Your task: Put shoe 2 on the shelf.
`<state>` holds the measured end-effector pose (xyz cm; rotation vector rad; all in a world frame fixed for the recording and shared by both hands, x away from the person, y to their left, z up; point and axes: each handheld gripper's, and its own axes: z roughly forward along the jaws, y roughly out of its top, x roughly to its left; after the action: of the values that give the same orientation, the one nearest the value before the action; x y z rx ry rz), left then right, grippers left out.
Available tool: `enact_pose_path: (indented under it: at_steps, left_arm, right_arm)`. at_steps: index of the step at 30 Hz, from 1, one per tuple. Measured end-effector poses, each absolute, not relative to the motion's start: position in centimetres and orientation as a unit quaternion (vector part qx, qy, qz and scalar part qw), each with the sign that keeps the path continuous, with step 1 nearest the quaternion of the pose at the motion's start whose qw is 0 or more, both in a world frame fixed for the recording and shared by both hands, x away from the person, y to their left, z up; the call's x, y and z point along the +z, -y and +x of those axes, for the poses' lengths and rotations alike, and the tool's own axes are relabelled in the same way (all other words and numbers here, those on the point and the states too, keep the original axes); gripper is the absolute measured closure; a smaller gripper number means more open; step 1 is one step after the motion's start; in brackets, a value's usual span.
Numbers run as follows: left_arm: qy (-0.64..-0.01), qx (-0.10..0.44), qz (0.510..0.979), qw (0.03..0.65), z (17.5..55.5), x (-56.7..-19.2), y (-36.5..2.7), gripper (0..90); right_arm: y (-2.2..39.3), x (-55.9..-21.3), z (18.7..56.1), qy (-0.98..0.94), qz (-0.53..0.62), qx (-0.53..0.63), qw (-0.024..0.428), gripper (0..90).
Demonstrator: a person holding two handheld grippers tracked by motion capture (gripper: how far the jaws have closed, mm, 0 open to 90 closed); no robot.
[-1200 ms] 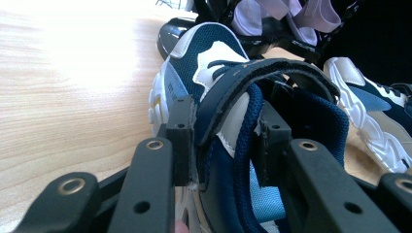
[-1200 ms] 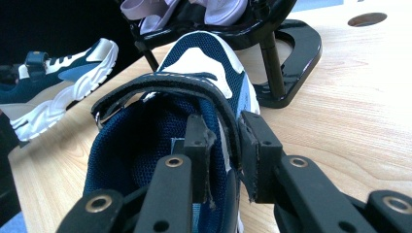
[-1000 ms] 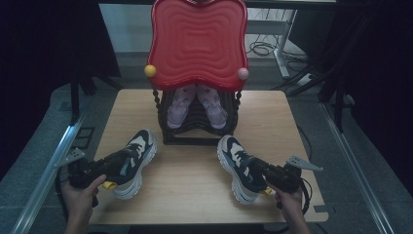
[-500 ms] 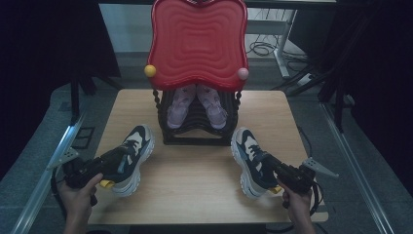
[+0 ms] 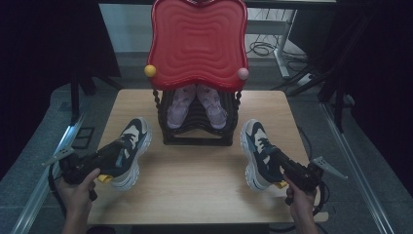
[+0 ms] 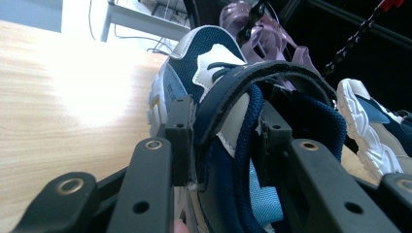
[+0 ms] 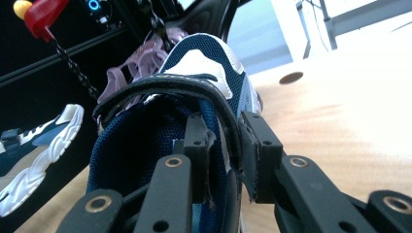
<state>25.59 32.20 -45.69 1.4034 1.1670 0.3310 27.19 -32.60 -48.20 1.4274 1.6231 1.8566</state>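
Left sneaker [image 5: 127, 152]: rested on the wooden table [image 5: 195, 180] at the person's left, toe pointed up toward the black rack [image 5: 197, 131]; its side wall by the collar is pinched in the left gripper view, one jaw outside the shoe and one inside the opening.
Right sneaker [image 5: 258, 152]: set on the table at the right of the rack, toe turned toward it; its side wall and strap [image 7: 165, 85] are clamped in the same way.
Left gripper [image 6: 221, 141]: jaws about half closed, stopped by the collar they press on.
Right gripper [image 7: 221, 150]: jaws narrowed to a small gap, closed on the thin upper just under the strap.
Rack: pink sandals [image 5: 197, 105] are stored on its shelf beneath the red panel [image 5: 197, 41]; the two sneakers are kept well apart on either side of it.
Step in hand: judged to be the carrying of both sneakers toward the rack front.
How it is done well: the grips should be held steady, since soft fabric can slip; each shoe should be lifted clear of the wood before being swung inward, and kept level so the heavy sole does not twist it out of the jaws.
Risk: the chained posts [image 5: 157, 105] of the rack could be caught by a toe if the approach is made too wide.
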Motion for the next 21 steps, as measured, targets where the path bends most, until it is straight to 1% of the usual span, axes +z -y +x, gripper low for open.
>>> enact_pose_path:
  at_steps: [3,5,9,12,15,21]
  left_arm:
    - [-0.503,0.148,0.605,0.600,25.8,-45.2,-32.4,65.4]
    - [-0.503,0.150,0.603,0.601,26.0,-45.0,-32.6,65.4]
    - [-0.507,0.158,0.594,0.605,26.4,-44.4,-32.7,65.4]
    - [-0.508,0.172,0.590,0.604,26.8,-44.0,-32.4,65.4]
    - [-0.511,0.174,0.584,0.606,27.4,-43.7,-32.4,65.4]
    - [-0.510,0.180,0.576,0.613,27.9,-42.8,-32.7,65.4]
  right_arm:
    - [32.5,-47.4,27.3,-0.561,0.489,0.648,0.162,74.3]
    - [32.6,-47.0,27.4,-0.555,0.490,0.652,0.164,74.3]
    - [33.0,-46.3,27.8,-0.541,0.495,0.662,0.159,74.3]
    - [33.2,-45.8,28.2,-0.538,0.494,0.663,0.166,74.1]
    - [33.2,-45.5,28.5,-0.535,0.496,0.662,0.173,74.0]
    - [33.3,-44.9,29.1,-0.526,0.498,0.668,0.170,74.0]
